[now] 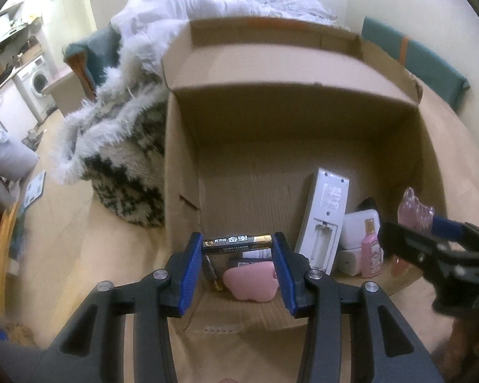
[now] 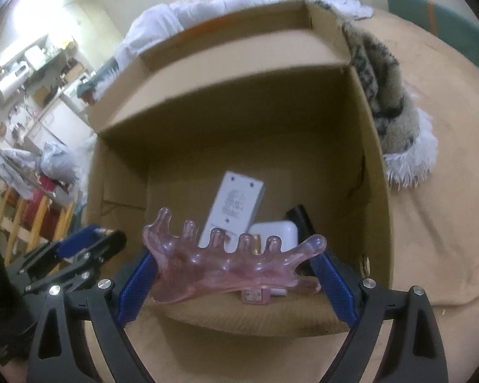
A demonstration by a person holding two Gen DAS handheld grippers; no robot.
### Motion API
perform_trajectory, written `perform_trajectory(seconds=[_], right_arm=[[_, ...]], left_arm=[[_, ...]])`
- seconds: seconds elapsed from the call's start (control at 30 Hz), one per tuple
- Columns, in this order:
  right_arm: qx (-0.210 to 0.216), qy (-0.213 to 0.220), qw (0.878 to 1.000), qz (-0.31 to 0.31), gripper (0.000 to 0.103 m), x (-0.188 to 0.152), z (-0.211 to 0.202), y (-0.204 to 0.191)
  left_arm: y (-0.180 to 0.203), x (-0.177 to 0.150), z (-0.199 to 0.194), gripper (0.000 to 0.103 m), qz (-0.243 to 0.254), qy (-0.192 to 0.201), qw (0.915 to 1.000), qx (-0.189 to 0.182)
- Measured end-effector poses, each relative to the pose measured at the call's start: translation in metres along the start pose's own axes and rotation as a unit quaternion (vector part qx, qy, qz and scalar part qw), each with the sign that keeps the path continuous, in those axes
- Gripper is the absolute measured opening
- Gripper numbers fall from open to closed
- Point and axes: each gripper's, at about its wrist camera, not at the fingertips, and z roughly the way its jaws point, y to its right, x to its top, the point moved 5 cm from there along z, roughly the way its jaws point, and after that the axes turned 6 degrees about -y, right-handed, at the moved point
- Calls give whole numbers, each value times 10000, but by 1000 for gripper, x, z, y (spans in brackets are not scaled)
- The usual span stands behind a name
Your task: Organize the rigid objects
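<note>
An open cardboard box (image 1: 271, 73) stands on the tan surface. My left gripper (image 1: 238, 244) is shut on a black-and-gold battery (image 1: 236, 241), held across its blue pads over the box's near edge. My right gripper (image 2: 236, 268) is shut on a pink translucent knobbed massager (image 2: 233, 265), held over the box (image 2: 226, 73); it also shows in the left wrist view (image 1: 415, 210). Inside the box lie a white remote (image 1: 324, 220) with its battery bay open, a white adapter (image 1: 361, 229), a pink bottle (image 1: 371, 252), a pink rounded object (image 1: 252, 282) and a second battery (image 1: 212, 271).
A furry black-and-white garment (image 1: 127, 159) and white clothes (image 1: 182, 3) are heaped beside and behind the box. A teal chair back (image 1: 431, 60) stands at the far right. A washing machine (image 1: 36, 84) and shelves stand at the far left.
</note>
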Motion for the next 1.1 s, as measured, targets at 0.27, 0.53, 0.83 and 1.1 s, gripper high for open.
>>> perform_trajectory(seconds=[0.27, 0.53, 0.83, 1.1], right_arm=[[-338, -577, 9973, 320, 99, -11, 22, 17], [-333, -602, 9966, 456, 99, -9, 25, 18], [66, -49, 9980, 626, 103, -5, -5, 14], [-63, 612, 9968, 511, 103, -10, -46, 9]], left_arm=[[7, -7, 17, 40, 245, -184, 9995, 125], [3, -10, 24, 40, 286, -282, 9991, 148], [10, -5, -6, 90, 317, -118, 9993, -181], [-18, -3, -59, 96, 76, 398, 9991, -100]])
